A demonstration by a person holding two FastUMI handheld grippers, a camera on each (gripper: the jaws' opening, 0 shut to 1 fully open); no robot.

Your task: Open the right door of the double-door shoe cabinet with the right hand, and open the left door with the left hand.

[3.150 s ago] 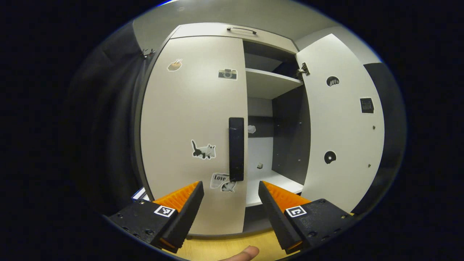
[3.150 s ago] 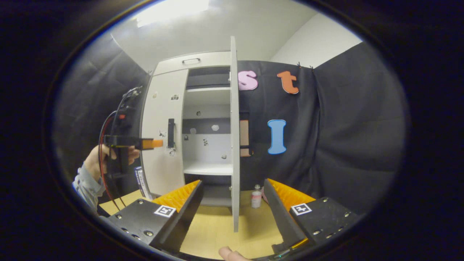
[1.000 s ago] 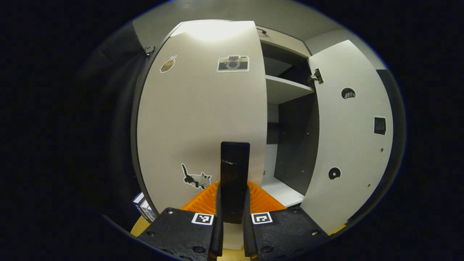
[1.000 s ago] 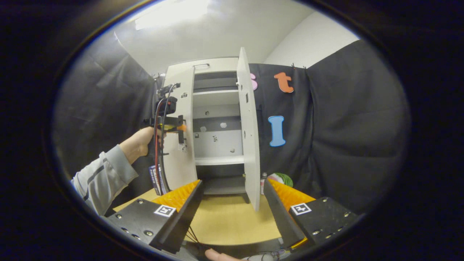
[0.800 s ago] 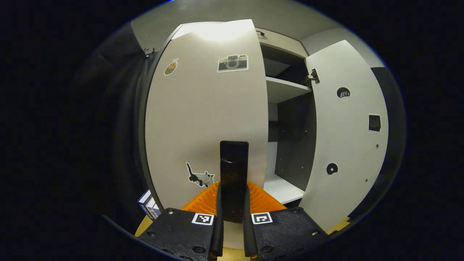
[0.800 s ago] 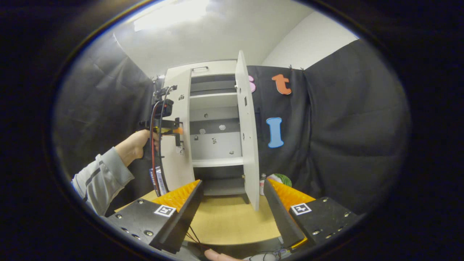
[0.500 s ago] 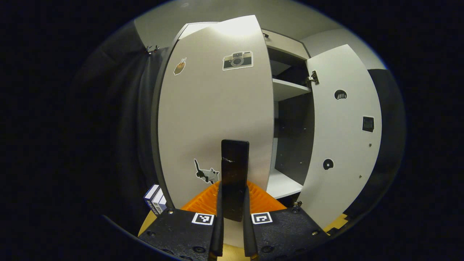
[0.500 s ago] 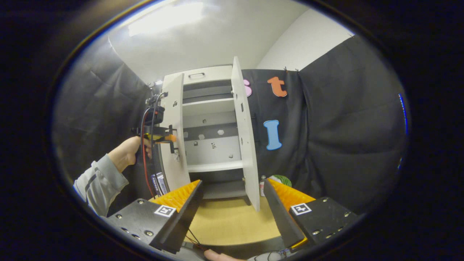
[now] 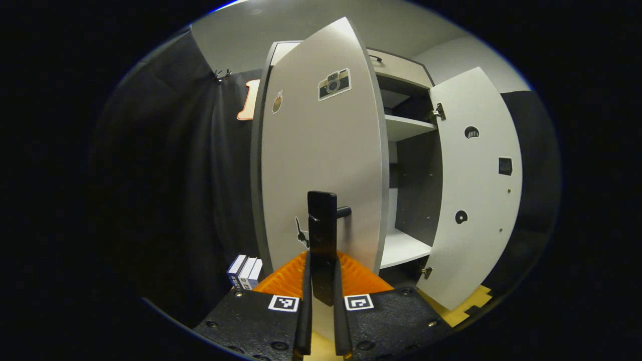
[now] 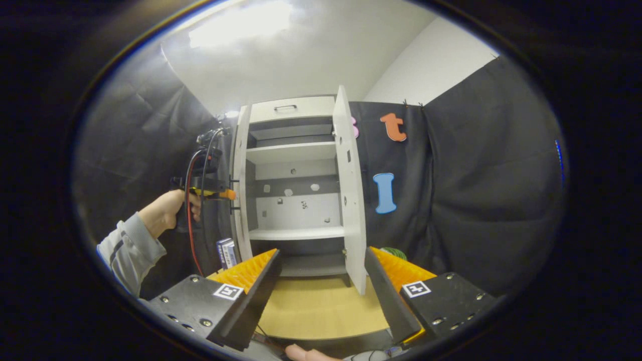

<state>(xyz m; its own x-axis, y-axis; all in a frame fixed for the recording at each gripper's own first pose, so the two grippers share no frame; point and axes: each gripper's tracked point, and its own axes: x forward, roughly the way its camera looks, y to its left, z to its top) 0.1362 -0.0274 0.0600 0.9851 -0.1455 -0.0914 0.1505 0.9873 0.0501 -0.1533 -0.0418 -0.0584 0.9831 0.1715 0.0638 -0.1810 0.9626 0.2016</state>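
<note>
Now door handle (image 9: 322, 235) inside left gripper (image 9: 320, 306)

The shoe cabinet (image 10: 293, 200) stands with both doors swung wide (shelves bare), a hand-held gripper (image 10: 228, 194) at its left door (image 10: 241, 190).

Handle (image 9: 322, 235) lower end hidden between tongs (image 9: 319, 281); cat sticker (image 9: 302, 234) mostly behind handle; boxes (image 10: 225, 252) too small to identify.

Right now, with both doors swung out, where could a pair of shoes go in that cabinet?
The lower shelf and the upper shelf look bare between the left door and right door. It is crowded at the left door's handle, where the left gripper is clamped.
</note>
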